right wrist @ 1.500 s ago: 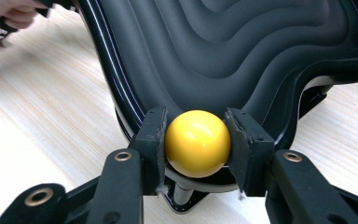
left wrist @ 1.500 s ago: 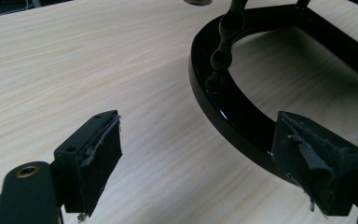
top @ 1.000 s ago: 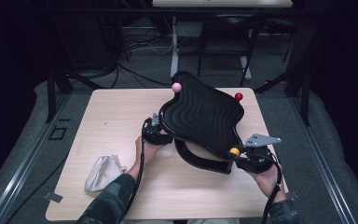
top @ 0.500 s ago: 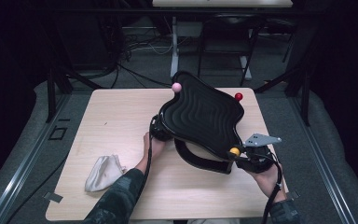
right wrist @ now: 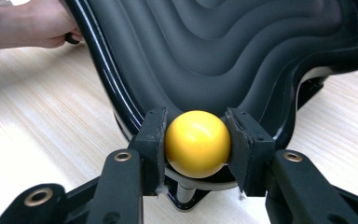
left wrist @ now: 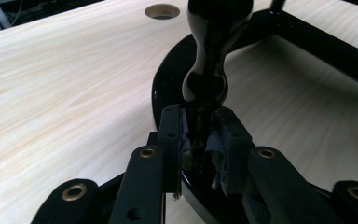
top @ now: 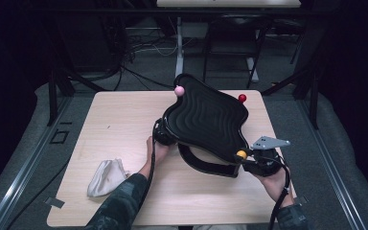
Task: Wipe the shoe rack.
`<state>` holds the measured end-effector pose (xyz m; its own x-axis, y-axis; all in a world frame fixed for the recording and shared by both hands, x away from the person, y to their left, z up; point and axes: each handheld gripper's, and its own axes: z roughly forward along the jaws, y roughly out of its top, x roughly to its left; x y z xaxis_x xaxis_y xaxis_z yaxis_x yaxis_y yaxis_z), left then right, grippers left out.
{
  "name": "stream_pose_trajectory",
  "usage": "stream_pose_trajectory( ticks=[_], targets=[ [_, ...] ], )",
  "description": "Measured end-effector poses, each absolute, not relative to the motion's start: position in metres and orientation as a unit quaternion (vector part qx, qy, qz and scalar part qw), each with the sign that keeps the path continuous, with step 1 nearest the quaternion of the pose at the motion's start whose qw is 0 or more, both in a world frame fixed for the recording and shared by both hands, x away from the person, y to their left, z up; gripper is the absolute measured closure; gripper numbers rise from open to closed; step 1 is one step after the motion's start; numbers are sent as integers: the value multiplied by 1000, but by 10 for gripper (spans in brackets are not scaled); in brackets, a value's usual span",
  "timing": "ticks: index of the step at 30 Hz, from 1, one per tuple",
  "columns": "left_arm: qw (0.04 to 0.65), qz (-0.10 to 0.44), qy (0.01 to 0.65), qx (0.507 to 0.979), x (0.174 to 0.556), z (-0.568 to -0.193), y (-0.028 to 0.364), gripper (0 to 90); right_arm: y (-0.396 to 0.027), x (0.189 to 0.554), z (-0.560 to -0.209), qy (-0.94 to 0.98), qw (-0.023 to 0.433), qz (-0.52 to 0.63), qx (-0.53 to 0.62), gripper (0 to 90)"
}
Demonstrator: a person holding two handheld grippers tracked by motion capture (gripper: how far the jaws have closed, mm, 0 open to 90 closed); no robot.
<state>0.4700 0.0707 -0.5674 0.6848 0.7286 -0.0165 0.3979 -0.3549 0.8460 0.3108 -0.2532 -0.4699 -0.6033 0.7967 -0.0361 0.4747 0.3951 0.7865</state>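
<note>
A black board [top: 206, 120] with a wavy top sits tilted on a glossy black stand [top: 206, 165], with ball knobs at its corners: pink [top: 178, 90], red [top: 242, 97] and yellow [top: 241, 154]. My left gripper [top: 162, 135] is at the board's near-left corner. Its jaws have just been closing, and in the left gripper view the left gripper [left wrist: 200, 116] presses on a black post [left wrist: 206, 70] of the stand. My right gripper [top: 249, 160] is shut on the yellow ball [right wrist: 197, 143], right beside the board's rippled surface [right wrist: 205, 51].
A crumpled white cloth [top: 104, 176] lies on the wooden table [top: 124, 115] at the near left. A round cable hole [left wrist: 162, 10] is cut in the tabletop beyond the stand. Dark floor, cables and chair legs surround the table.
The left hand has shifted slightly, tucking in under the board's near-left corner. The right hand, the board and the cloth have stayed in place.
</note>
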Motion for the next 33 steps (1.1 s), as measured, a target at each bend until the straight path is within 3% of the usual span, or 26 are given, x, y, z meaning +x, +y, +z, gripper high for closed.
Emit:
stream_pose_trajectory(
  ticks=[33],
  targets=[
    [401,171,412,800,398,-557,141,750,-211,353,-473,797,276,351,406,596]
  ],
)
